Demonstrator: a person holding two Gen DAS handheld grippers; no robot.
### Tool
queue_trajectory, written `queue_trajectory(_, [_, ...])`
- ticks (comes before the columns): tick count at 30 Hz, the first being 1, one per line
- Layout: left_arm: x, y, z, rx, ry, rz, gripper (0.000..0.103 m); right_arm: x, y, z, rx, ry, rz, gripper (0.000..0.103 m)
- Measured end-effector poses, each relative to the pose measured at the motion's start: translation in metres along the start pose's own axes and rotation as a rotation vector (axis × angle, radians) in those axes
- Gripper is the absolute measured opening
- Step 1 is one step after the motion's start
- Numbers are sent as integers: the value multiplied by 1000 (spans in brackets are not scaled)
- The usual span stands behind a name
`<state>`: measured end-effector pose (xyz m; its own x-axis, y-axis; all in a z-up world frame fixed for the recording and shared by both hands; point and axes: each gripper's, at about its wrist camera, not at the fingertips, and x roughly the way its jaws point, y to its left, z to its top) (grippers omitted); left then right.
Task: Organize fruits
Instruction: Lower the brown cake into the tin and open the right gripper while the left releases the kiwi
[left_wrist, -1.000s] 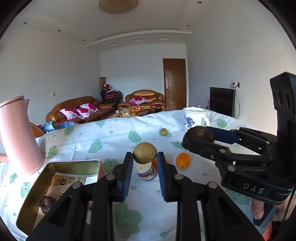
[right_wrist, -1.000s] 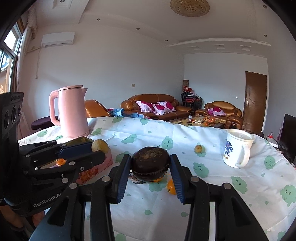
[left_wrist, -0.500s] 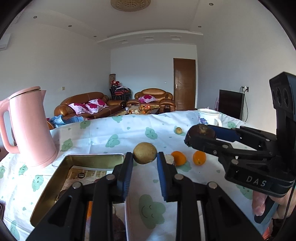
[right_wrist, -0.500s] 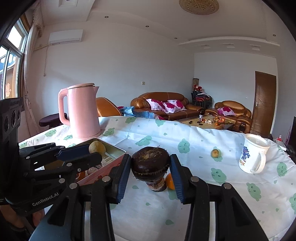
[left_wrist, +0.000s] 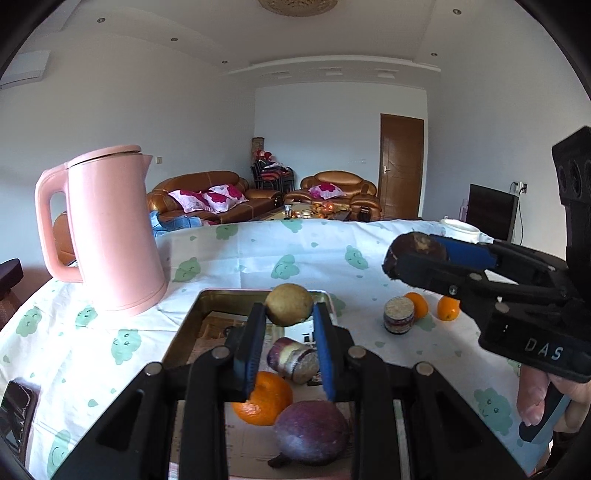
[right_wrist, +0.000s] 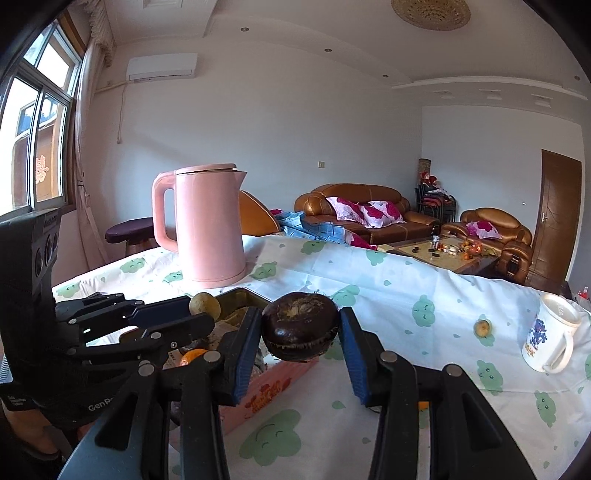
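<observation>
While both hands are carrying fruit across the table, the metal tin (left_wrist: 192, 317) that sat off to the left a second ago is now lying directly under the left gripper (left_wrist: 289, 314), so a drop looks close. Its jaws are pinching a yellowish fruit (left_wrist: 289, 304) above the orange (left_wrist: 264, 400) already inside. Beside it, the right gripper (right_wrist: 300, 328) is clamping a dark brown fruit (right_wrist: 300, 330) near the tin's corner.

Your tin (left_wrist: 188, 325) on the bench (left_wrist: 229, 266), kettle (left_wrist: 110, 229) behind it to the left, jar (left_wrist: 399, 315) and two oranges (left_wrist: 448, 308) to its right, mug (right_wrist: 550, 339) far right.
</observation>
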<state>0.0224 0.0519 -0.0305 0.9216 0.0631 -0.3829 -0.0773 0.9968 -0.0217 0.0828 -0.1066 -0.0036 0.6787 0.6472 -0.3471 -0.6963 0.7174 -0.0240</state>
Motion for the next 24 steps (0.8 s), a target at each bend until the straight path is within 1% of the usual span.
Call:
queue_trajectory(7, [-3,30,-4,-37,25,46,28,19,26,6,-34,12,45,45])
queue_trajectory(12, [-3,44,-8,-53,53,70,28,31,41,7,-54,28,70,45])
queue_trajectory(17, [-1,51,-12,-70,78,67,28,42,49,6,-66,50,87,45])
queue_trajectory(24, [2,52,-14,-64,105,62,28,57,53,2,-61,88,103,45])
